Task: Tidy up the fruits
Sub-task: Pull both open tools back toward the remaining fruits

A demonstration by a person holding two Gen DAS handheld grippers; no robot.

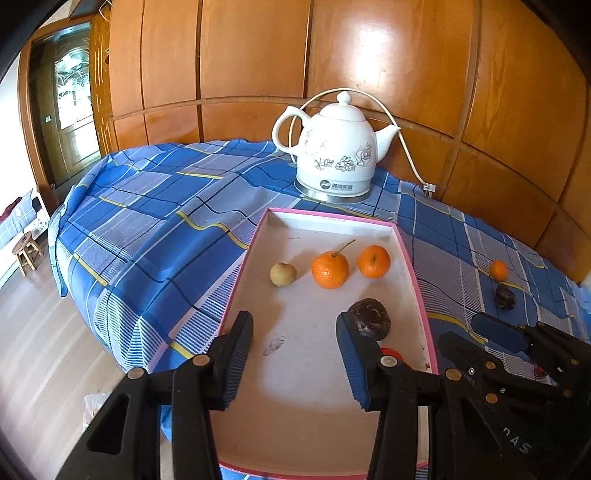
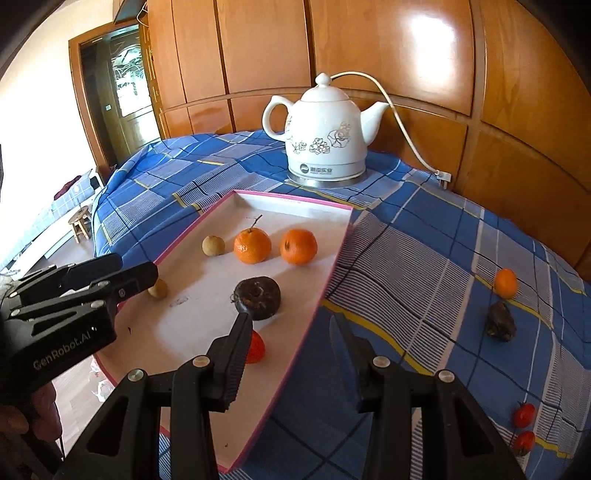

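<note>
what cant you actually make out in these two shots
- Small red fruit in the tray: left wrist view, mostly hidden behind the left gripper; right wrist view, half hidden by the right gripper.
- Second pale round fruit: right wrist view, partly covered by the left gripper's tip; absent from the left wrist view.
- Dark fruit on the cloth: too blurred to identify.
- Tray's near end: cut off by the grippers.

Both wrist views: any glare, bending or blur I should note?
Left wrist: glare patch on the wooden wall panels, fisheye bows their seams, fruit in the tray sharp. Right wrist: same glare, the small orange on the cloth slightly soft.
</note>
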